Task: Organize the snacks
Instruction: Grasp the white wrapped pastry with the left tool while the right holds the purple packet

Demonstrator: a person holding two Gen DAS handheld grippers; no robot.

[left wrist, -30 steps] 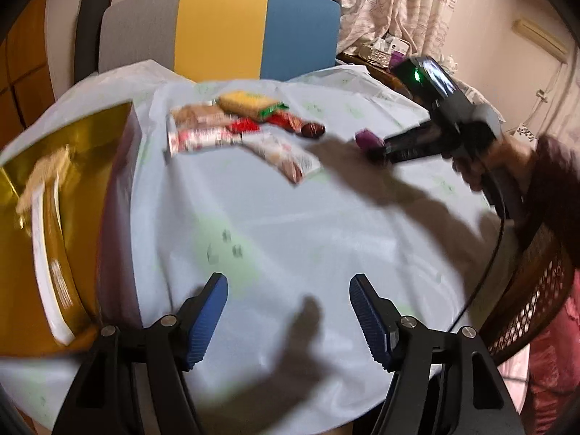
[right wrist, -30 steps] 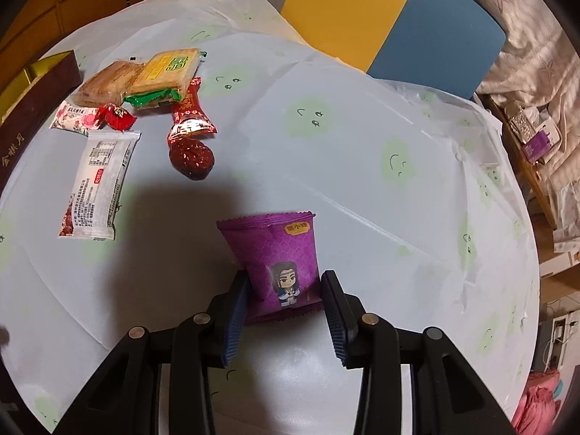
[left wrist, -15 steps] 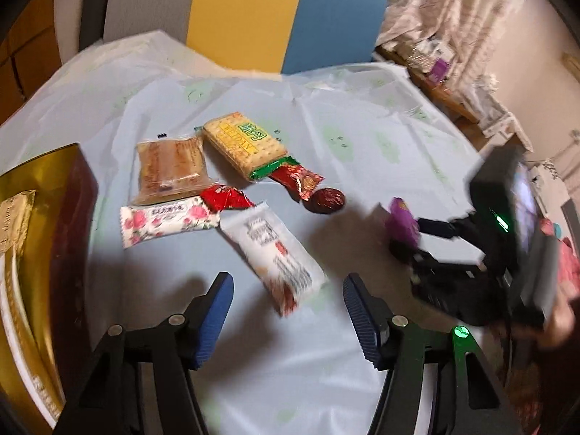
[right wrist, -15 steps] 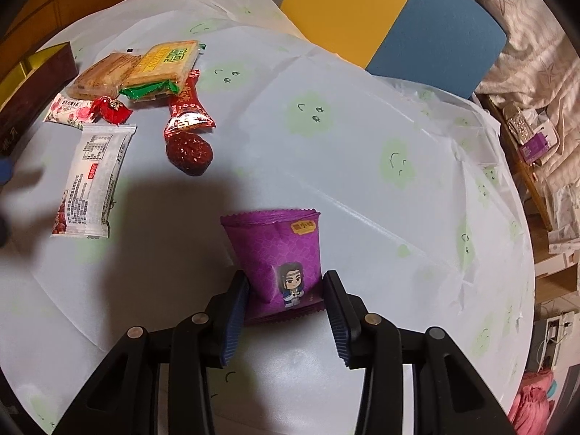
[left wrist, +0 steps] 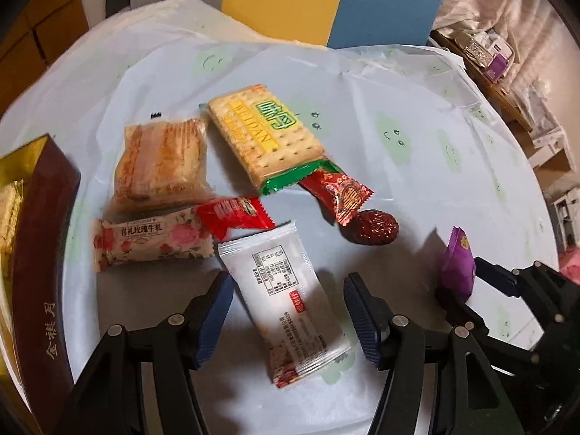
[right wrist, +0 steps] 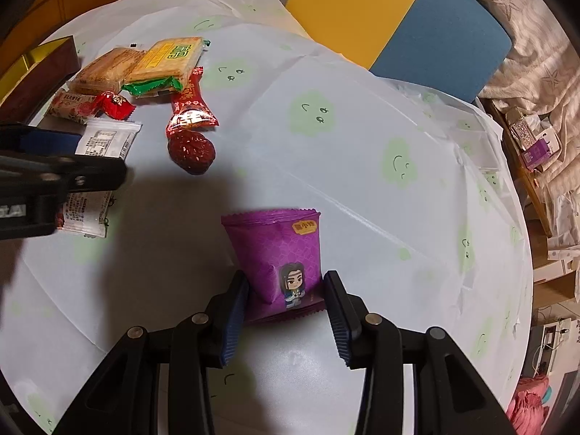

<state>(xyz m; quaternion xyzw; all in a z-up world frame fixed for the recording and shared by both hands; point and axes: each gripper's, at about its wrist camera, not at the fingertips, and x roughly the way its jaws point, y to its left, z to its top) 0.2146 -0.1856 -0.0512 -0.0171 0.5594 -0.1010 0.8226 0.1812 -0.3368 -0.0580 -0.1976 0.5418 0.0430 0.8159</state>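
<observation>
The left tongs [left wrist: 286, 311] stand apart, straddling the white sachet [left wrist: 286, 301] at lower centre, pads clear of it. The right tongs [right wrist: 286, 311] clamp the glossy purple pouch [right wrist: 282, 257], one only, upright on the bench [right wrist: 362, 152]. Upper left lie six crinkly wrapped snacks, including one flat cracker pack [left wrist: 264, 134].

The snacks lie in a bunch on the worktop [left wrist: 398, 83]. The box [left wrist: 40, 253] sits to their left. The cracker pack [left wrist: 264, 134] is at the back, right of the cake pack [left wrist: 163, 159]. The date [left wrist: 377, 226] lies nearest the standing packet [right wrist: 279, 257], which seems to touch the worktop.
</observation>
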